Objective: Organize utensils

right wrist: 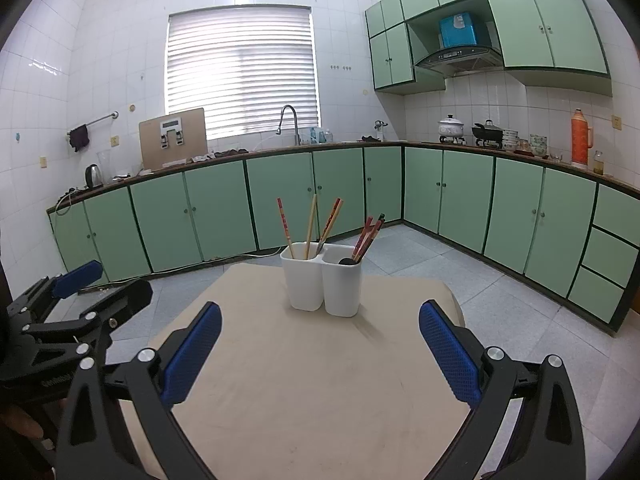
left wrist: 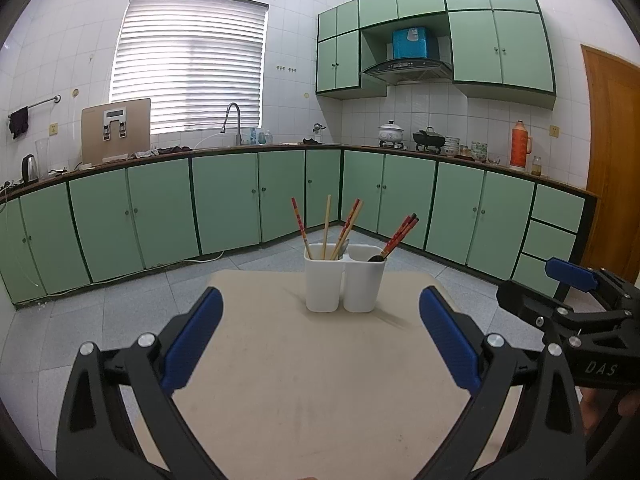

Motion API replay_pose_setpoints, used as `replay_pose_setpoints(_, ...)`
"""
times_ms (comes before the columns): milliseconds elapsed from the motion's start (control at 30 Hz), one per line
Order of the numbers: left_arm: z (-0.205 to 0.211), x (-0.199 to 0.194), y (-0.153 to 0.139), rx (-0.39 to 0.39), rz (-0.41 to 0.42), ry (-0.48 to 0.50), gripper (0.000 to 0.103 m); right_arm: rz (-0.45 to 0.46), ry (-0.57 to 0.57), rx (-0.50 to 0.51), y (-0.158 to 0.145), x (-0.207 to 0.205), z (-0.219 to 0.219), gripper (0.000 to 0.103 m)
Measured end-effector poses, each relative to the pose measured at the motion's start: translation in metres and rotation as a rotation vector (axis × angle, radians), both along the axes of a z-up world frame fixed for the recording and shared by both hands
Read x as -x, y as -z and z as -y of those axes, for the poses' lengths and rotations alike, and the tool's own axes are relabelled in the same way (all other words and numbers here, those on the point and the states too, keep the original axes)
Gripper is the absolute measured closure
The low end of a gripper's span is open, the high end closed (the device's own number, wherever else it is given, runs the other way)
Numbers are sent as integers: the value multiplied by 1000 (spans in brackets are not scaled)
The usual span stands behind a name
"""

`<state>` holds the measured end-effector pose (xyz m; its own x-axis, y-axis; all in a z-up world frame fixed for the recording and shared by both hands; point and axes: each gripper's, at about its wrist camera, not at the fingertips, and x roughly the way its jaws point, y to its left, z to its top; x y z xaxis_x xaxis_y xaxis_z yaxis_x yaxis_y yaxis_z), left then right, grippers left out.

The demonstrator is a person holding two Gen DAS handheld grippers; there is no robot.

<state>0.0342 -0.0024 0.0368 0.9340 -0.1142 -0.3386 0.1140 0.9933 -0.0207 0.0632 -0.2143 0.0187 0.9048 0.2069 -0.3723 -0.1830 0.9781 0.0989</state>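
Note:
A white two-compartment utensil holder (left wrist: 344, 284) (right wrist: 322, 282) stands at the far side of a beige table (left wrist: 304, 380) (right wrist: 312, 380). Its left compartment holds several chopsticks (left wrist: 328, 226) (right wrist: 310, 228) and a metal spoon (left wrist: 342, 249). Its right compartment holds red chopsticks (left wrist: 400, 236) (right wrist: 368, 236) and a black spoon (left wrist: 375, 258) (right wrist: 347, 261). My left gripper (left wrist: 320, 336) is open and empty, short of the holder. My right gripper (right wrist: 320, 348) is open and empty, also short of it. Each gripper shows at the edge of the other's view.
Green cabinets (left wrist: 224, 200) line the walls beyond the table, under a counter with a sink tap (left wrist: 234, 120), pots (left wrist: 390, 132) and an orange thermos (left wrist: 520, 146). Grey tiled floor (left wrist: 100, 312) surrounds the table. A wooden door (left wrist: 612, 160) is at right.

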Motion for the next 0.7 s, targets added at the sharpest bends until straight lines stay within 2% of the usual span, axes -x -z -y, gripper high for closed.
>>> replay_pose_setpoints(700,-4,0,-1,4,-4,-6,7,-5,-6,1,0,0,-1,6)
